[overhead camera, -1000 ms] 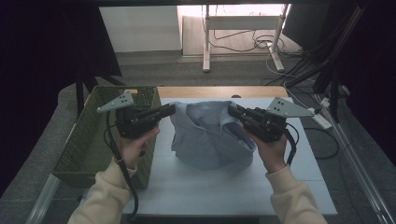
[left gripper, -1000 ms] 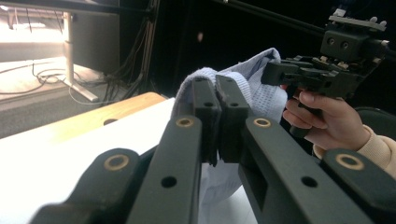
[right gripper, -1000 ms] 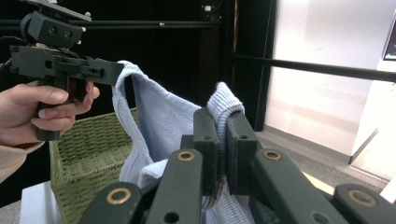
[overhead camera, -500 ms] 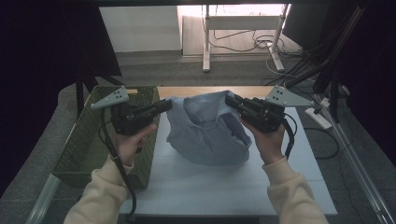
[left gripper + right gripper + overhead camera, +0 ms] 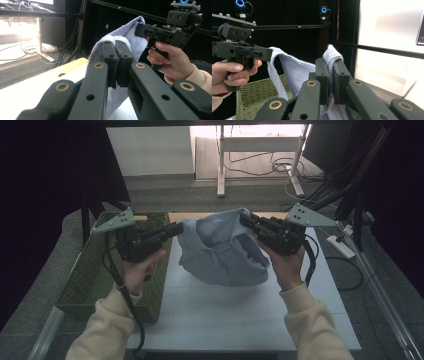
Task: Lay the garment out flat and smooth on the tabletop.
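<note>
Your left gripper (image 5: 176,229) is clamped on one edge of a pale blue knitted garment (image 5: 220,252); your right gripper (image 5: 246,219) pinches the opposite edge. The garment hangs between them, above the white table (image 5: 225,315). A green wicker basket (image 5: 85,275) sits below your left gripper.

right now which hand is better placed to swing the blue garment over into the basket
Left, probably. The left claw is clamped on the pale blue garment right beside the green wicker basket, almost over its rim. The right claw, also clamped on the cloth, is across the white table from it.
</note>
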A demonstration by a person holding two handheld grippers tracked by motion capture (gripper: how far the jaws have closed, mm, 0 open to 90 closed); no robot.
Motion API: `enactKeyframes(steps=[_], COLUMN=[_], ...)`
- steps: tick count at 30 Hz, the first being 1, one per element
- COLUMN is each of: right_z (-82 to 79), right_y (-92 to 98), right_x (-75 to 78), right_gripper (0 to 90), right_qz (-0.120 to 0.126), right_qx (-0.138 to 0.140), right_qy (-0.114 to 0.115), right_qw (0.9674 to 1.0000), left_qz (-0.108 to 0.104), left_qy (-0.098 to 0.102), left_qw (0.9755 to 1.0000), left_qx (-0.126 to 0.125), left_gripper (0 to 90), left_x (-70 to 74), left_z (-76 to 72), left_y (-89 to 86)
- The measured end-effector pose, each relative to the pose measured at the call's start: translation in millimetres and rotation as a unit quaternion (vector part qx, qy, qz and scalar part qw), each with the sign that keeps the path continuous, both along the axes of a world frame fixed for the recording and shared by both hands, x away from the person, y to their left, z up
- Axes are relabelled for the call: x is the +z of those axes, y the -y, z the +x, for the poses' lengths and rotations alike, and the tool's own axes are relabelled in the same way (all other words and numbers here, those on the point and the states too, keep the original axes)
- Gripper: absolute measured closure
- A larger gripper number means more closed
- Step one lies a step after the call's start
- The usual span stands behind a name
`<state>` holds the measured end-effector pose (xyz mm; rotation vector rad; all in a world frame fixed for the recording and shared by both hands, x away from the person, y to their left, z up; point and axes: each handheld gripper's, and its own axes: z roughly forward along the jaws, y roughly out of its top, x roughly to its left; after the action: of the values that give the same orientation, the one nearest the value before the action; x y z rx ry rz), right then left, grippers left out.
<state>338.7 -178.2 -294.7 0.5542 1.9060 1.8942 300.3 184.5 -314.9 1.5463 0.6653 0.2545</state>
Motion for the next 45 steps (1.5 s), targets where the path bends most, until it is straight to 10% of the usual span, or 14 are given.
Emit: enactKeyframes(steps=[9,21,34,45], right_z=[-1.2,-63.1,9.1,19.5], right_y=[0.8,-3.0,19.8,23.4], right_x=[-2.0,15.5,-56.0,-62.9], right_gripper=[84.2,84.2,84.1,81.4], right_qz=[0.001,-0.027,-0.063,-0.070], right_qx=[0.004,0.037,-0.041,-0.055], right_qy=[-0.006,0.042,-0.072,-0.075], right_qw=[1.0000,0.9981,0.9946,0.9932], left_qz=[-0.004,-0.011,0.036,0.049], left_qy=[0.001,0.031,-0.049,-0.048], left_qw=[1.0000,0.9993,0.9981,0.9976], left_qx=[0.002,-0.020,-0.001,0.013], left_gripper=[87.5,87.5,87.3,86.3], left_x=[1.3,10.1,-45.0,-46.5], left_z=[-3.5,-45.9,8.1,18.6], left_y=[-3.8,-8.4,18.3,22.0])
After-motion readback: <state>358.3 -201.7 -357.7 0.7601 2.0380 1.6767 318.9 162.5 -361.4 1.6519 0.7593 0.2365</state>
